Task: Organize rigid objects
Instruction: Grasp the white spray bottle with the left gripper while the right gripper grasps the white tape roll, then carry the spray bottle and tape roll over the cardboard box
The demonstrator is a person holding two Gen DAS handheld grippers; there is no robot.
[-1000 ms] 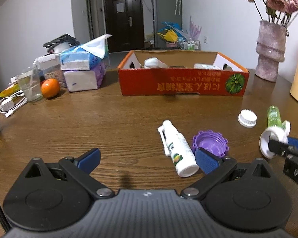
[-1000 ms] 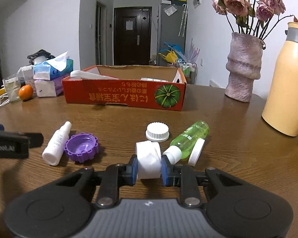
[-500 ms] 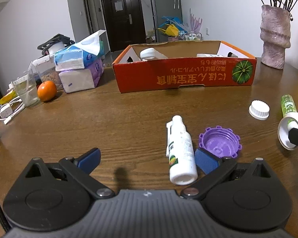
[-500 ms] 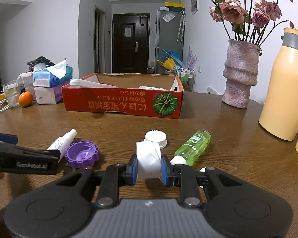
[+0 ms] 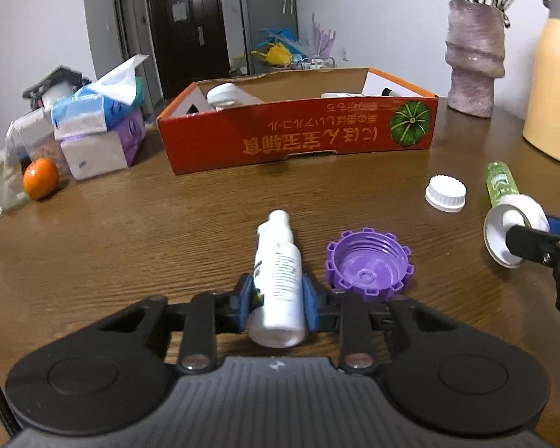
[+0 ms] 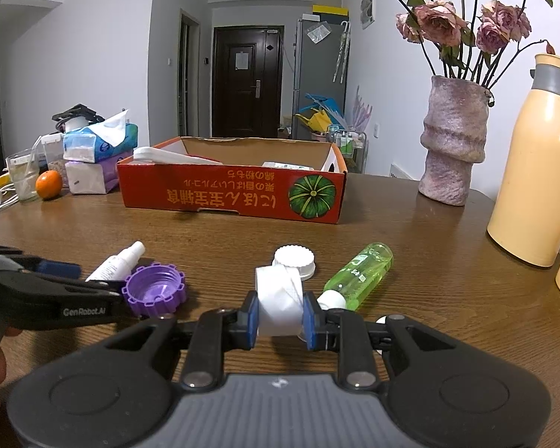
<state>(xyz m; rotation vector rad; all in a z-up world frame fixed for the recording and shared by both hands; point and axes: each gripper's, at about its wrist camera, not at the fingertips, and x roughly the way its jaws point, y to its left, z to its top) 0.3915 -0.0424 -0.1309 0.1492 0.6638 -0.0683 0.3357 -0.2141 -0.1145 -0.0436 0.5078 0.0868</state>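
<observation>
Since a second ago my left gripper (image 5: 278,295) has clamped its fingers on the white spray bottle (image 5: 279,280) lying on the surface (image 5: 130,242), while my right gripper (image 6: 280,315) stays clenched on the white cap (image 6: 279,304), both bound for the orange box (image 5: 298,138).

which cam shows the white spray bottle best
The left wrist view: the white spray bottle lies centred and whole, clamped between the left gripper pads. In the right wrist view only its nozzle end shows, the rest hidden behind that gripper.
</observation>
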